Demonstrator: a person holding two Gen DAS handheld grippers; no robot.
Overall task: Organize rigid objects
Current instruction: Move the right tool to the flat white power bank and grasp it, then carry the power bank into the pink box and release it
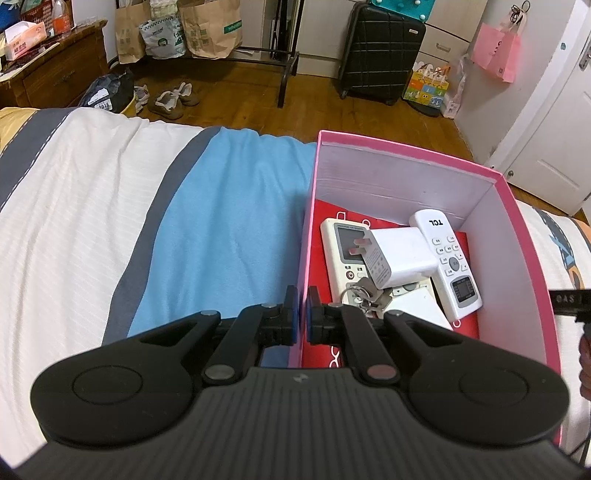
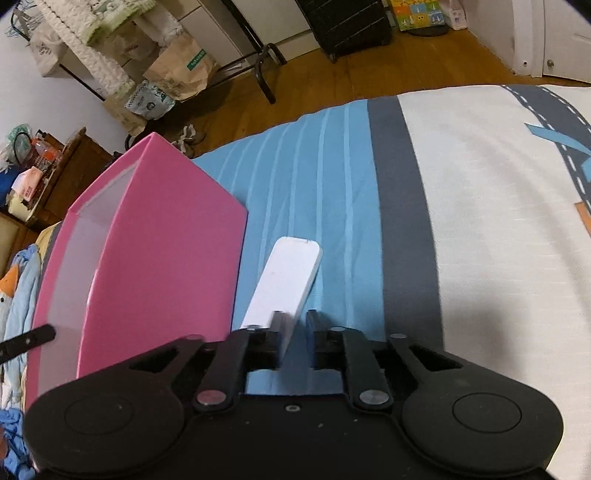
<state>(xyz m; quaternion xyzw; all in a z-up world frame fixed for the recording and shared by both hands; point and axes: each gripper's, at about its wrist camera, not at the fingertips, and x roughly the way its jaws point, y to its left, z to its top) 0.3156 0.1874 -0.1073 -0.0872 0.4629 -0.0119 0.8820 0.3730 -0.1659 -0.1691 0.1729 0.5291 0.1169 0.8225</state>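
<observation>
A pink box (image 1: 406, 147) stands on the bed. Inside lie a white TCL remote (image 1: 447, 258), a second white remote (image 1: 341, 254), a white charger plug (image 1: 399, 254), a bunch of keys (image 1: 364, 295) and a red booklet (image 1: 461, 317). My left gripper (image 1: 301, 314) is shut on the box's left wall at its near end. In the right wrist view the box (image 2: 162, 266) is at the left. My right gripper (image 2: 295, 328) is shut on the near end of a white flat remote (image 2: 284, 284), which points forward over the blue bedsheet, right of the box.
The bed has a blue, grey and white striped cover (image 1: 221, 229). Beyond its edge is wooden floor with shoes (image 1: 173, 99), a black suitcase (image 1: 380, 51), paper bags (image 1: 210, 29) and a wooden cabinet (image 1: 51, 74). A door (image 1: 554, 122) is at the right.
</observation>
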